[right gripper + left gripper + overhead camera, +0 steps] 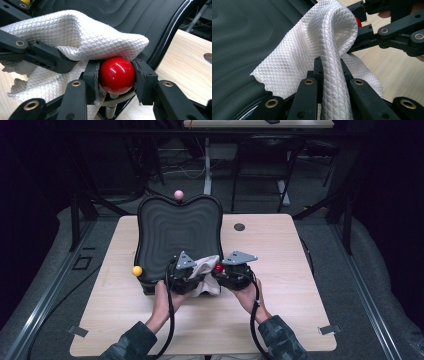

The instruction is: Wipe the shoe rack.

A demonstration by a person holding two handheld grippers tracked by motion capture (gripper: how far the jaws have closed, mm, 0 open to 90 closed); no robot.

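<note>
Cloth and red knob being gripped
Left gripper is pinching white cloth at frame centre; right gripper is clamping red ball.

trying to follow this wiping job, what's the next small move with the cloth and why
Probably the left claw should draw the white cloth over the red ball and rub it. The left claw is shut on the cloth, whose fold already drapes over the ball's top, while the right claw is shut on the ball, steadying it beside the black tray.
</note>
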